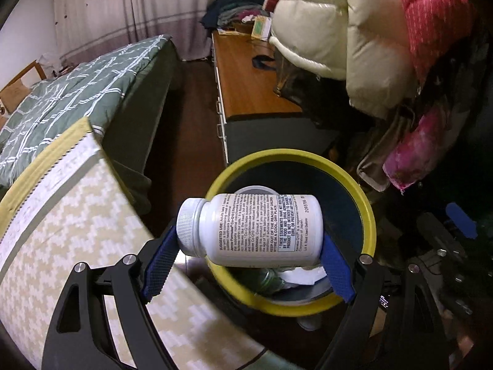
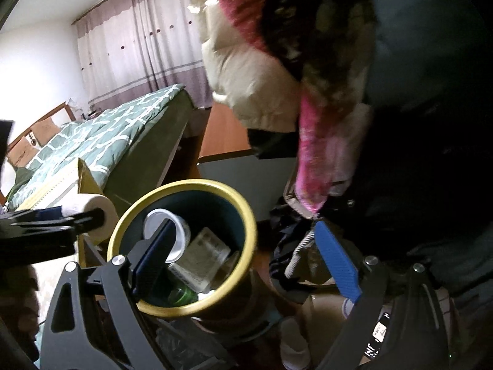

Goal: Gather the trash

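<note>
One white pill bottle [image 1: 252, 229] lies sideways between the blue pads of the left hand-held gripper [image 1: 251, 243], which squeezes it at the cap end and the bottom end. The bottle has a ridged white screw cap pointing left and a label full of small black print running around its side. It hangs right over the open mouth of the trash bin [image 1: 368, 215].

The bin is round, with a thick yellow rim and a dark blue inside. Down in it are a white plastic cup [image 2: 163, 225] lying on its side, a clear bottle with a printed label [image 2: 203, 256], something green and shiny [image 2: 183, 296], and a bit of white paper [image 1: 303, 276].

The right hand-held gripper [image 2: 246, 256] is spread wide with nothing in it. Its left pad sits over the bin and its right pad is off to the side of it.

Just beside the bin is a box with a cream zigzag pattern [image 1: 92, 234]. Behind it is a bed with a green cover [image 1: 77, 92]. A puffy white coat [image 1: 332, 30] hangs above a brown table [image 1: 246, 83].
</note>
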A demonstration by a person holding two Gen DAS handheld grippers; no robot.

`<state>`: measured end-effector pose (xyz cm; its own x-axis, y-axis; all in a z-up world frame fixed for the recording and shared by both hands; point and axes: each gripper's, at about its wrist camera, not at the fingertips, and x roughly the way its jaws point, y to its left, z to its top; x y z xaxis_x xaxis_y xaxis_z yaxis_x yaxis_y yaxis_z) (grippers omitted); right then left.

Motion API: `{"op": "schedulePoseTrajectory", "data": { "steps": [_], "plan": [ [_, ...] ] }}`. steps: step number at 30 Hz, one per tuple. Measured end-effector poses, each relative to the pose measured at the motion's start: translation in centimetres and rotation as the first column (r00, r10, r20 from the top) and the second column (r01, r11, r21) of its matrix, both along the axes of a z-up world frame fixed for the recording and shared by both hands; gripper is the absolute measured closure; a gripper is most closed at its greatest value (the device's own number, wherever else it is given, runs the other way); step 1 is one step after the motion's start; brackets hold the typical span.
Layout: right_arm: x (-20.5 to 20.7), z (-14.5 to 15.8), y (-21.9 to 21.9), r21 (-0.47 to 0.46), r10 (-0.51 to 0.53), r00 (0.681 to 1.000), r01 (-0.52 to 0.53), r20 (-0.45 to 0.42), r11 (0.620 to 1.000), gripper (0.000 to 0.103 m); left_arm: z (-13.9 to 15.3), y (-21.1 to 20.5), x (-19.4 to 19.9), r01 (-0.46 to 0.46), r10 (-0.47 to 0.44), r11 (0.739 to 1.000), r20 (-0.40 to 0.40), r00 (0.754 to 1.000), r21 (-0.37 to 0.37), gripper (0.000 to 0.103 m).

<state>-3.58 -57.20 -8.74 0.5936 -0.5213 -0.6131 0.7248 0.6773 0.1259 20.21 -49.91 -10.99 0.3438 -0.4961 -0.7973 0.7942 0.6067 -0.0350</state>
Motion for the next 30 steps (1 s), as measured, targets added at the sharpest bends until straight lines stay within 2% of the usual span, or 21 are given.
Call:
{"op": "schedulePoseTrajectory", "data": {
  "steps": [6,8,13,20,24,28,30],
  "plan": [
    [-1.4,0.6,-0.6,-0.006,-0.029,0.999,0.029,0.027,1.0,0.016,-1.7,-2.8,-0.6,0.027,-0.026,0.999,-0.019,0.999,0.029,0.019],
    [-1.4,0.7,-0.6,-0.006,-0.03,0.999,0.031,0.03,1.0,0.016,-1.9,-3.3,-0.7,0.03,-0.029,0.999,-0.012,0.999,0.034,0.008],
    [-1.5,0.9,-0.4,-0.007,-0.023,0.999,0.024,0.038,1.0,0.016,-0.6,-1.5,-0.7,0.009,-0.009,1.0,0.01,1.0,0.003,0.006],
    [-1.0,1.5,0.9,-0.008,0.019,0.999,-0.019,0.044,1.0,0.015,3.4,7.4,-0.7,-0.082,0.088,0.992,0.057,0.994,-0.097,0.005],
    [-0.3,2.0,2.3,-0.007,0.07,0.997,-0.07,0.04,0.998,0.014,5.7,14.8,-1.5,-0.182,0.197,0.968,0.077,0.977,-0.172,0.005],
    [0.3,3.2,4.6,-0.019,0.158,0.986,-0.157,0.045,0.987,0.013,6.7,23.1,-3.2,-0.314,0.34,0.918,0.074,0.937,-0.243,0.005],
    [0.5,3.8,5.7,-0.035,0.191,0.981,-0.189,0.045,0.981,0.012,7.1,26.6,-4.3,-0.383,0.417,0.892,0.11,0.902,-0.241,0.005]
  ]
}}
